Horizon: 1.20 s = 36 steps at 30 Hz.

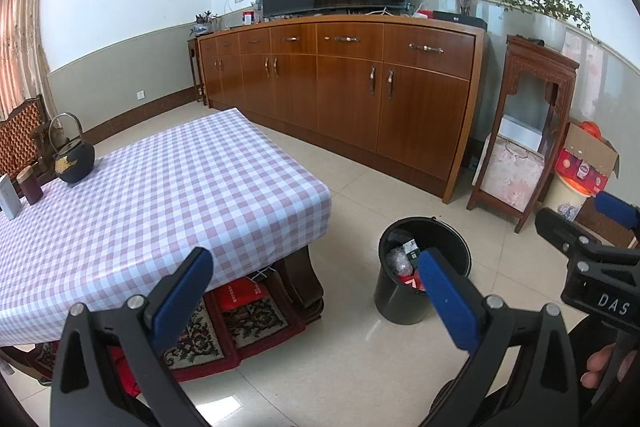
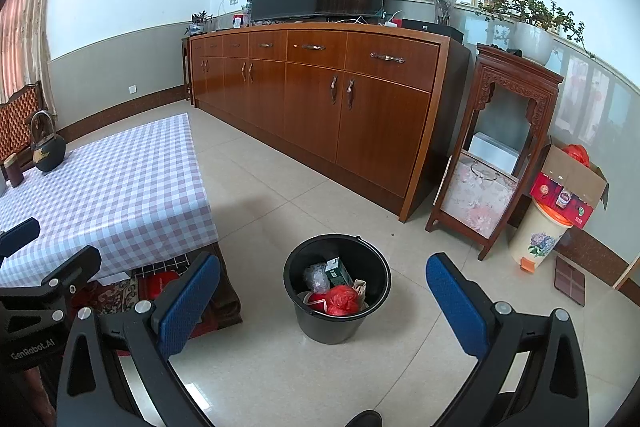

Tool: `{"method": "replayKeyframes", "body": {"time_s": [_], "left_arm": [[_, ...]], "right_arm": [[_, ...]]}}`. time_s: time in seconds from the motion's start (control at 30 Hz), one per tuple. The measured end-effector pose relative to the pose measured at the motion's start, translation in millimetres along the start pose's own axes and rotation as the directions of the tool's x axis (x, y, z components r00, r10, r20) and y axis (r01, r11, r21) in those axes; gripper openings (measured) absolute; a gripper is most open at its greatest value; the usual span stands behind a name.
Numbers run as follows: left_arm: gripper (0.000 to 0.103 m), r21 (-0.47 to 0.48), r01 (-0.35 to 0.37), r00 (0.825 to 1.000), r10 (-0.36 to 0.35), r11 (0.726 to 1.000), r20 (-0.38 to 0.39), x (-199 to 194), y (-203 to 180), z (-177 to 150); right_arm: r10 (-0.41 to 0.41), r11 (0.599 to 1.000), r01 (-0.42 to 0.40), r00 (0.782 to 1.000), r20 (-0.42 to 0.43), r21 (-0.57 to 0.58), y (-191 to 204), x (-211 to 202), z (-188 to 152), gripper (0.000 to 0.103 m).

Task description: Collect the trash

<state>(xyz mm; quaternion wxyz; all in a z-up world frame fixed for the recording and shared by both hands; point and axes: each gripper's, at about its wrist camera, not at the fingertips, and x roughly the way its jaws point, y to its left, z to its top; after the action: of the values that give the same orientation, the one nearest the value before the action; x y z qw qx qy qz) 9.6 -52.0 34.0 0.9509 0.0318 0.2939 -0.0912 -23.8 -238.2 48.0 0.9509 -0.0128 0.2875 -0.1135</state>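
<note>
A black trash bucket [image 2: 337, 323] stands on the tiled floor, holding a red bag [image 2: 342, 301], a green carton [image 2: 338, 271] and crumpled clear plastic [image 2: 317, 279]. It also shows in the left wrist view [image 1: 400, 301]. My right gripper [image 2: 322, 301] is open and empty, held above and in front of the bucket. My left gripper [image 1: 314, 291] is open and empty, between the table corner and the bucket. The right gripper shows at the right edge of the left wrist view [image 1: 592, 251]; the left gripper shows at the left edge of the right wrist view [image 2: 36, 267].
A low table with a checked cloth [image 1: 160, 195] carries a black kettle [image 1: 74, 163], a dark jar [image 1: 30, 185] and a small box [image 1: 9, 197]. A long wooden cabinet [image 2: 320, 95] with a TV lines the wall. A carved stand [image 2: 504, 147] and a pedal bin with a cardboard box [image 2: 540, 239] stand at the right.
</note>
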Motion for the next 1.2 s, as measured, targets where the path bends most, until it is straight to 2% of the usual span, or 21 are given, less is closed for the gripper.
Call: {"method": "replayKeyframes", "body": {"time_s": [0.77,1.2], "left_arm": [[0.103,0.011,0.006,1.0,-0.006,1.0,-0.003,1.9,5.7,-0.2],[0.103,0.019,0.02,1.0,-0.02,1.0,0.021,1.4,6.3,-0.6]], "right_arm": [[0.004,1.0,-0.004,1.0,-0.003,0.002,-0.5,0.1,-1.9,0.103],[0.003,1.0,-0.003,1.0,-0.004,0.005,-0.6,1.0,-2.4,0.103]]}}
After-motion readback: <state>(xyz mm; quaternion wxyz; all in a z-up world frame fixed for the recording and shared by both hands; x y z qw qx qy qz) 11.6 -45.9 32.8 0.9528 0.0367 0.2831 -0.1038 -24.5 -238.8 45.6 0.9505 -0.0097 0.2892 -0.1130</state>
